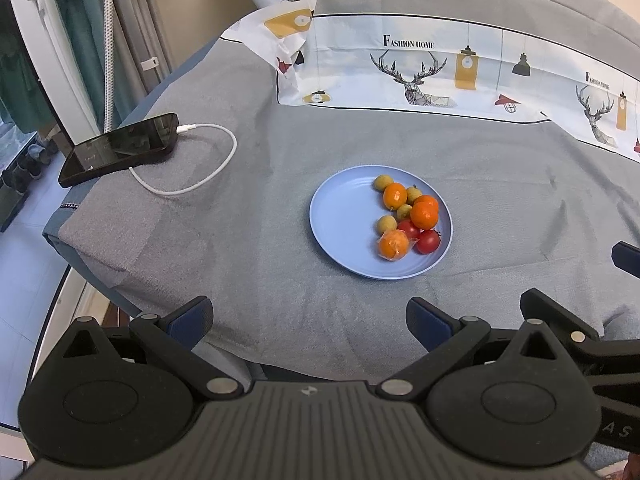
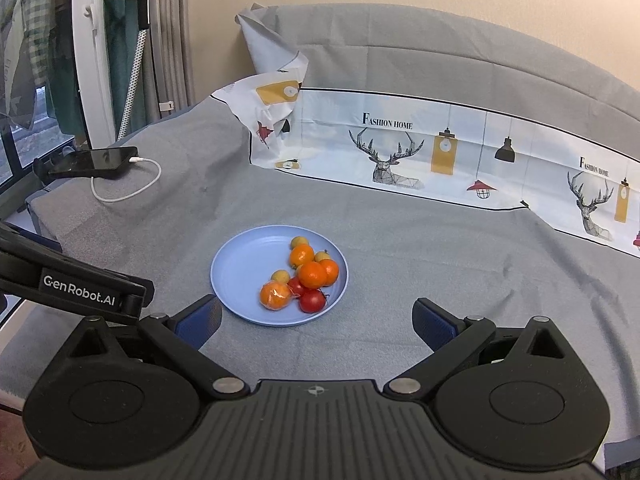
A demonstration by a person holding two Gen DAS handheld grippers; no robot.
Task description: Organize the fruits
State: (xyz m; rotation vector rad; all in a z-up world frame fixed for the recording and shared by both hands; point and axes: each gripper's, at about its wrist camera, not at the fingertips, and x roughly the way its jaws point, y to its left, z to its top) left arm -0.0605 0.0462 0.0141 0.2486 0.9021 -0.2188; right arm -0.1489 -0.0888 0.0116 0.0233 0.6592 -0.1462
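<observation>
Covering the tabletop is a grey cloth with a deer-print strip behind the blue plate. Oranges, tomatoes and small yellow fruits crowd the plate's right half. Left of the plate lies a charging phone. Left claw and right claw hover spread before the plate.

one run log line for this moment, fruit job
left hand-held gripper: open, empty | right hand-held gripper: open, empty | fruit: all on plate | phone: charging
</observation>
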